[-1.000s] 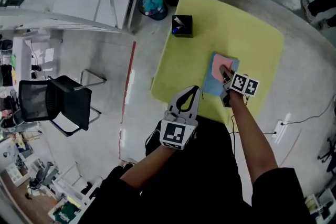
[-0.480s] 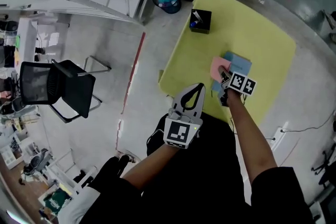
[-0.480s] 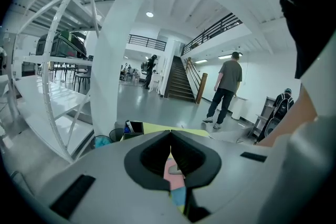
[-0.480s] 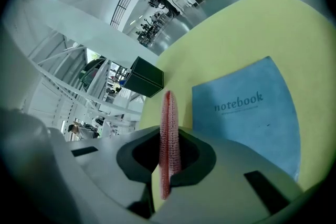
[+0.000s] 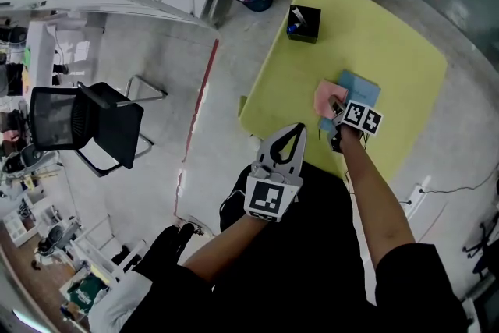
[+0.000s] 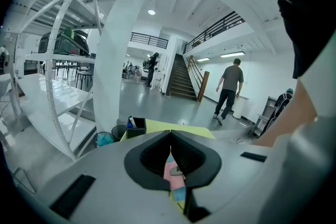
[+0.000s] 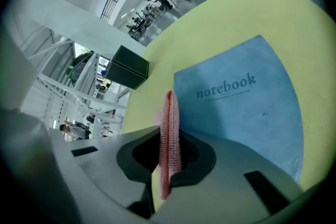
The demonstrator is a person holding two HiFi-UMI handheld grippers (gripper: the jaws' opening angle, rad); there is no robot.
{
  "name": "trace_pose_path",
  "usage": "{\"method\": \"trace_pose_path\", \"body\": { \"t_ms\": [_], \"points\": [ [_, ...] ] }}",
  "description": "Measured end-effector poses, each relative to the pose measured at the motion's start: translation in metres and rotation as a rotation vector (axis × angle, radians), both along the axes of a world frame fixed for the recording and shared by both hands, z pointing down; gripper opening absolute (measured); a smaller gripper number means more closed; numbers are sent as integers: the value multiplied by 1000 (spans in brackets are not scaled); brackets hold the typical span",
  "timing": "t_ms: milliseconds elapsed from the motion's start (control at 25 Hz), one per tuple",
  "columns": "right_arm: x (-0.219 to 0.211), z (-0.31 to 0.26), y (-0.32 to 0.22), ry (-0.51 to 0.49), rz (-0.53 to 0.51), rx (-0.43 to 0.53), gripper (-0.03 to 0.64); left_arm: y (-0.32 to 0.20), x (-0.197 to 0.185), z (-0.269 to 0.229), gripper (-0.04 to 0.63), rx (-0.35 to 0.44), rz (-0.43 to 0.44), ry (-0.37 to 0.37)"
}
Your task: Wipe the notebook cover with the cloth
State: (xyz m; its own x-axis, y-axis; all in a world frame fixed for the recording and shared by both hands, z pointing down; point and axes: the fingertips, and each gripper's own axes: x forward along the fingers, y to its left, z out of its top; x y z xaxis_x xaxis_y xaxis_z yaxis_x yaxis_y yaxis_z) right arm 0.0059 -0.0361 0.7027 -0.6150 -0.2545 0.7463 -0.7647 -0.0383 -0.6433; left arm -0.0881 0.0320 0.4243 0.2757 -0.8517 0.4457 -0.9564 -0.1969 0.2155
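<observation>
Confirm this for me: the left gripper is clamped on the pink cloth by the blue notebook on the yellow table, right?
No. The right gripper is shut on the pink cloth, as the right gripper view shows; the left gripper is shut on nothing. The blue notebook on the yellow table is right.

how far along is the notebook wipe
Done: the pink knitted cloth is clamped in the right gripper. In hand: it stands on edge at the left side of the blue notebook. Left: strokes over the cover; I can't tell how much is wiped. The left gripper is shut, empty.
</observation>
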Motion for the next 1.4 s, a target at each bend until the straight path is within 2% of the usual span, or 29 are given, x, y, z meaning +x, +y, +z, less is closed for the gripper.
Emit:
{"method": "trace_pose_path", "body": {
  "t_ms": [880,1080,1400],
  "points": [
    [11,4,4,12,-7,6,36,-2,5,0,14,2,-2,20],
    [19,4,5,8,-16,-6,37,1,7,6,14,-20,19,-5],
    [21,5,6,9,-7,-11,37,3,15,11,14,-29,31,-2]
  ]
}}
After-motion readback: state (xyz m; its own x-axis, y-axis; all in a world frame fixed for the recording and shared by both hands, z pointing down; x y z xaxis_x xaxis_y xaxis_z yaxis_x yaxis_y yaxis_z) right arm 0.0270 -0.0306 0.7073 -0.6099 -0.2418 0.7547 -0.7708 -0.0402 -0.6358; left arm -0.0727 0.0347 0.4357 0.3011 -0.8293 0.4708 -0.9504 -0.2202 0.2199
